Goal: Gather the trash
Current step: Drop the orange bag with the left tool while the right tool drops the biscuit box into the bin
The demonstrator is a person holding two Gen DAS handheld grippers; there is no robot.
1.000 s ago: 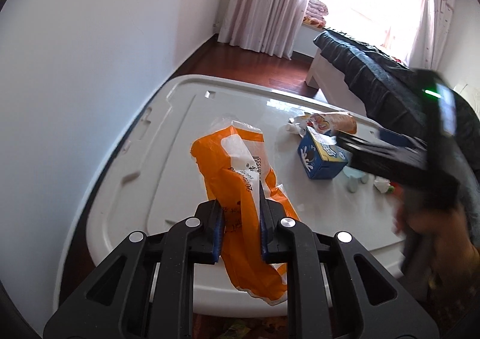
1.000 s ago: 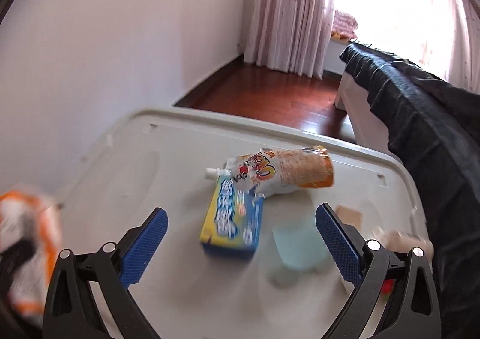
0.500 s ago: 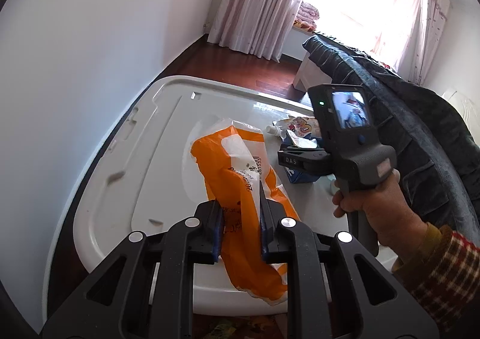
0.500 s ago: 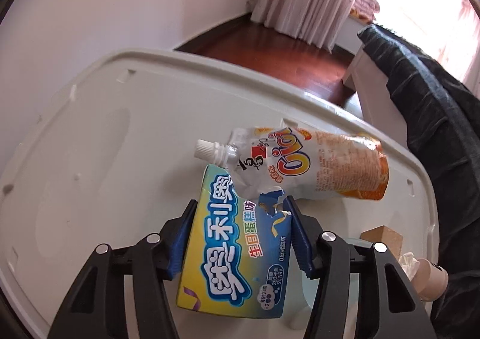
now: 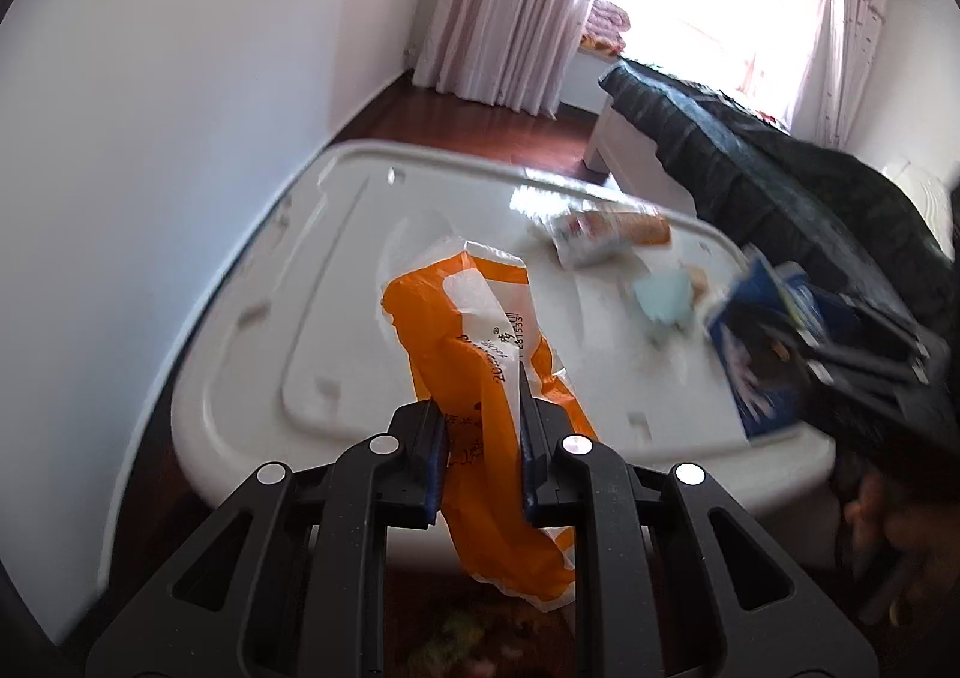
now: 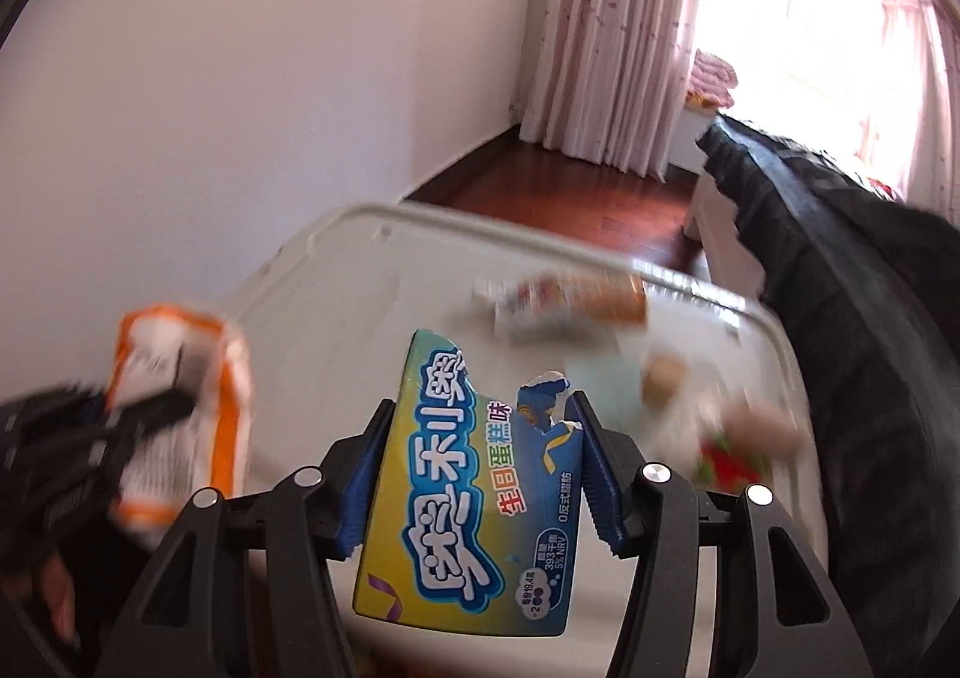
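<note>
— White, that big plastic lid (image 5: pixel 252 378), with a pale wall on one side and a dark-covered bed (image 5: pixel 750 186) on the other. What are you holding?

— My left gripper (image 5: pixel 480 456) is clamped on an orange and white plastic bag (image 5: pixel 474 330), which hangs past the lid's near edge. My right gripper (image 6: pixel 480 474) pinches a torn blue and yellow snack box (image 6: pixel 474 486), lifted clear of the lid.

— What lies behind?

— An orange and white spouted pouch (image 6: pixel 570 300) near the far edge, blurred. Nearer the bed side lies something pale blue (image 5: pixel 666 294) and a smear of small bits (image 6: pixel 720 426), tan, white and red; I cannot name them.

— Anything cut off?

— The box's lower end covers whatever is under it, and the right gripper appears only as a dark blur from the left view.
</note>
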